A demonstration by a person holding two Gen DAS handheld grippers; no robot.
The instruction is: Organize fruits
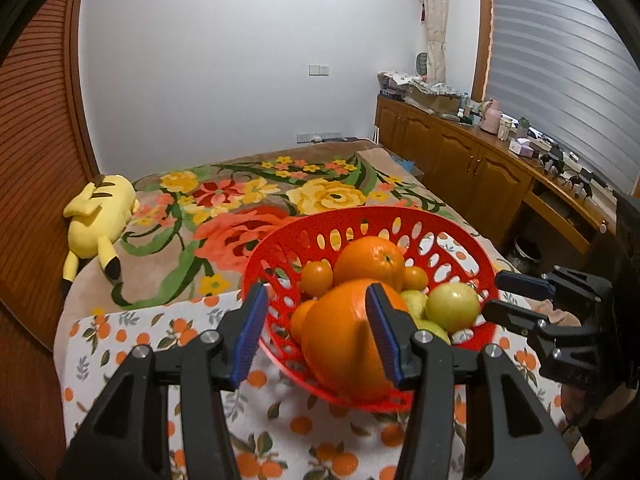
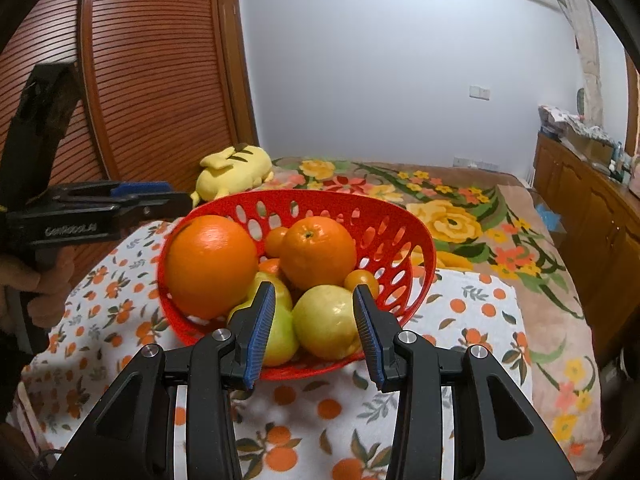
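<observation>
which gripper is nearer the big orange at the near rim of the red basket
Left. The left gripper frames the big round orange directly; the right gripper sits before the yellow-green fruit, off to the side.

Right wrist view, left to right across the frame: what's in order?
Left gripper → large orange → smaller stemmed orange → small orange tangerine → red perforated plastic basket's right rim → wooden cabinets.
</observation>
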